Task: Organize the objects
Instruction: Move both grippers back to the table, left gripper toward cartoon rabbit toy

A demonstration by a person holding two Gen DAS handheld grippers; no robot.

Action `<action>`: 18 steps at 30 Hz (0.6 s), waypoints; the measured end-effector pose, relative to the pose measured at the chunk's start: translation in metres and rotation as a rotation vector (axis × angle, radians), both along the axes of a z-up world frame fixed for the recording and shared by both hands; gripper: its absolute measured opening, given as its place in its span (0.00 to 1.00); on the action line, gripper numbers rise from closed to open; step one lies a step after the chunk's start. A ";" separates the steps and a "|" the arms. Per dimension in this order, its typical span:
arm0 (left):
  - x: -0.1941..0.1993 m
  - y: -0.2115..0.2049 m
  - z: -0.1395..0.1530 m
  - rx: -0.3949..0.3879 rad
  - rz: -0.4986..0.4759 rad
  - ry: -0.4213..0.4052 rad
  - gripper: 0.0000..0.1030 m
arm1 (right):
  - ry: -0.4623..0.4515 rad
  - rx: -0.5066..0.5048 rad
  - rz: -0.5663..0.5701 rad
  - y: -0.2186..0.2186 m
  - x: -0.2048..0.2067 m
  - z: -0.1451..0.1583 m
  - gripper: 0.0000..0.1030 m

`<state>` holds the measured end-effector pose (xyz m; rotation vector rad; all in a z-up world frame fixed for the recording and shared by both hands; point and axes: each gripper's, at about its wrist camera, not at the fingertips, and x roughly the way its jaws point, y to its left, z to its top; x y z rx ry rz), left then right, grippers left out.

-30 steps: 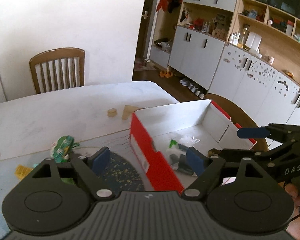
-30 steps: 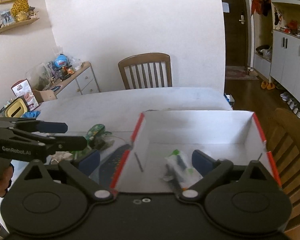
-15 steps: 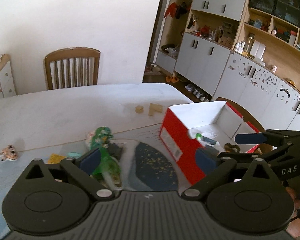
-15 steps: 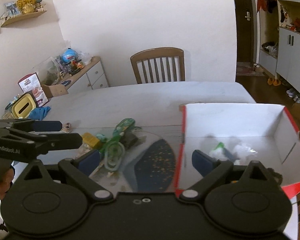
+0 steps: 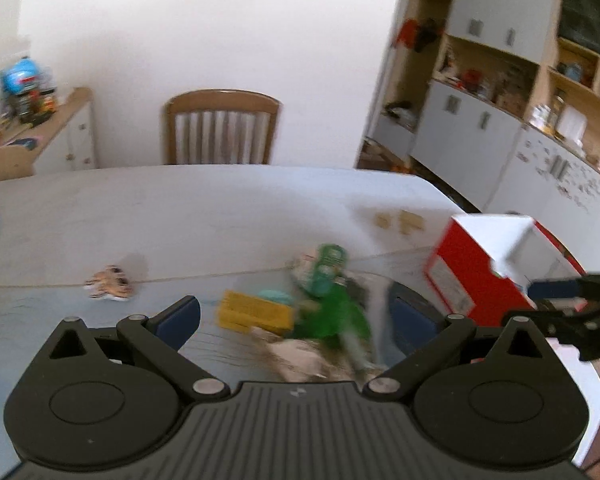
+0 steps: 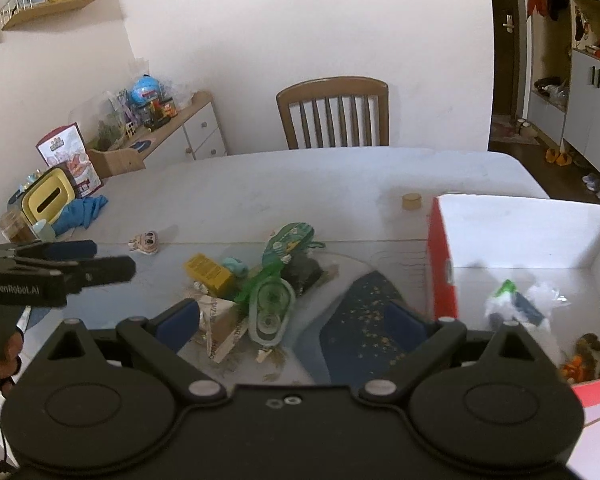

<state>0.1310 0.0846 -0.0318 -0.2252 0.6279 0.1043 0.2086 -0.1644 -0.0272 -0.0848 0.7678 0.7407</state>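
White walls and a wooden chair (image 6: 334, 114) are standing behind the pale worktop (image 6: 308, 184), which is carrying everything. At the worktop's right end a red-sided box (image 6: 440, 264) is sitting open, holding a white-and-green packet (image 6: 512, 304) and a dark curled item (image 6: 592, 354) on its white floor. Left of the box, a heap of small things is lying on a clear mat: a green tape dispenser (image 6: 270, 306), a yellow block (image 6: 208, 274) and a green patterned pouch (image 6: 288, 242). Both tools are hovering above this heap, touching nothing: the left tool (image 5: 296, 316) and the right tool (image 6: 292, 318) are each holding their blue pads spread wide.
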 end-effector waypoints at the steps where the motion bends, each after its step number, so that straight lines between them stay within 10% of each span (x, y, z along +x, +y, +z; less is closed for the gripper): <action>1: -0.002 0.010 -0.002 -0.017 0.019 -0.006 1.00 | 0.001 -0.006 0.002 0.004 0.000 -0.002 0.95; 18: 0.016 0.105 -0.055 0.031 0.143 0.076 1.00 | 0.048 -0.152 0.008 0.061 0.027 -0.049 0.94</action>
